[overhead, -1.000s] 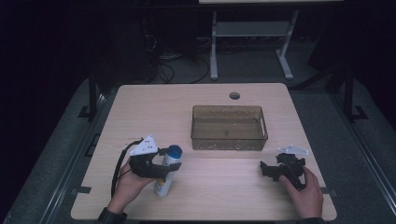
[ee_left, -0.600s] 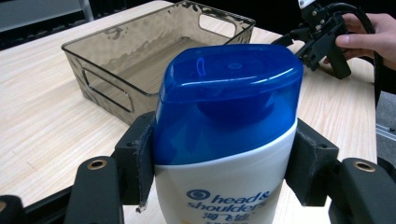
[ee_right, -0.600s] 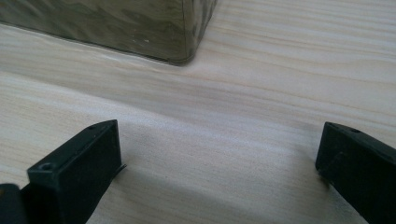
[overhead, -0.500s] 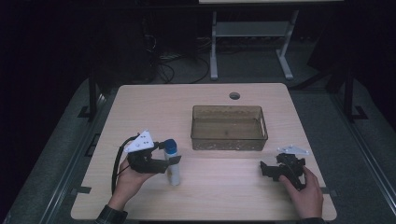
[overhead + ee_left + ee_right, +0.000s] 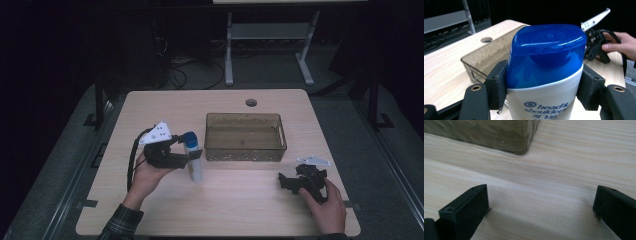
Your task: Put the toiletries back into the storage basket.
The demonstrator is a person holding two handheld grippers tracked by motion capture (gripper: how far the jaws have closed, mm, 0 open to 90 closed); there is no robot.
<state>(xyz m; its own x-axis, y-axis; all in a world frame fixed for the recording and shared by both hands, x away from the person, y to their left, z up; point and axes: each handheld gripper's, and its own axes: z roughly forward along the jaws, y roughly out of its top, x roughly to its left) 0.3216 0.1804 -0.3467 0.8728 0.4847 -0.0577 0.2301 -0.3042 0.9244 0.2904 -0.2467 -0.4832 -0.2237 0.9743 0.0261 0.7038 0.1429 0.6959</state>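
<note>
A white shampoo bottle (image 5: 196,172) with a blue cap stands upright left of the table's middle, and my left gripper (image 5: 192,154) is shut on it just below the cap. In the left gripper view the bottle (image 5: 546,57) sits close up, and both black pads (image 5: 499,87) press on its sides. At the right front of the table a hand holds my right gripper (image 5: 286,182) low over the wood, pointing left. Its jaws (image 5: 541,207) stand wide apart, with bare table between them.
A translucent brown bin (image 5: 245,149) sits at the table's centre, just right of the bottle, and looks empty; its corner (image 5: 486,132) lies ahead of the right gripper. A cable hole (image 5: 251,102) is behind the bin. The table (image 5: 150,110) ends at dark floor on all sides.
The left gripper has risen and swung the bottle from a tilt to upright, a little closer to the bin. The right gripper has stayed where it was.
</note>
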